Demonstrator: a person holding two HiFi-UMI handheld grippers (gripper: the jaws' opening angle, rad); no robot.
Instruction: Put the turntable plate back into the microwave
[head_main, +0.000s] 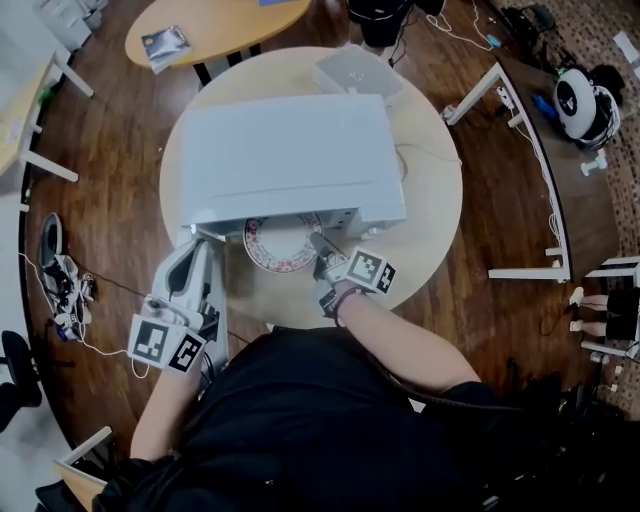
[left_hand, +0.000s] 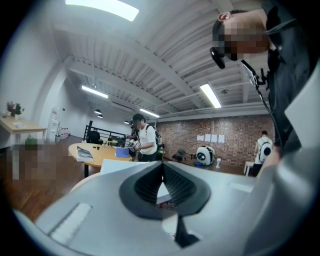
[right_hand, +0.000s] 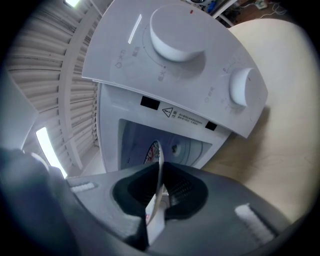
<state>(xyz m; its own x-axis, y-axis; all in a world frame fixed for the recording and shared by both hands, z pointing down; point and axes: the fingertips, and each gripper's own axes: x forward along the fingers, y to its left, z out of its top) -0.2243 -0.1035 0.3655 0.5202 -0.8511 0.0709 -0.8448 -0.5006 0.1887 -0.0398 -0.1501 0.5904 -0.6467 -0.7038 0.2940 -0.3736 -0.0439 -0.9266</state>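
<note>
**Plate half in, pinched in my right tool**

A dark wooden floor (head_main: 100, 200) lies all around, and on it stands the pale round table (head_main: 430, 210) I am leaning over. The white microwave (head_main: 290, 160) takes up most of the tabletop, with its open front towards me.

In the right gripper view its control panel fills the upper frame. There is a large dial (right_hand: 179, 32) and a smaller dial (right_hand: 245, 86), each ringed with faint grey markings too small for me to read. Under the panel is a warning-triangle label (right_hand: 166, 111) with a line of print that I cannot make out either. The only other marks are the black-and-white squares on my tools' cubes, right (head_main: 370, 270) and left (head_main: 165, 343).

The turntable plate (head_main: 280, 250), white with a red patterned rim, sits at the mouth of the oven. Its far part is under the microwave's top and its near part is out over the table.

My right forearm (head_main: 400, 340) reaches forward from my body. The right gripper (head_main: 322, 245) is clamped on the plate's near rim, and its own view shows the plate edge-on between the pads.

My left arm runs along my left side. The left gripper (head_main: 195, 240) is near the microwave's front left corner with its pads pressed together, and I can see nothing between them.
</note>
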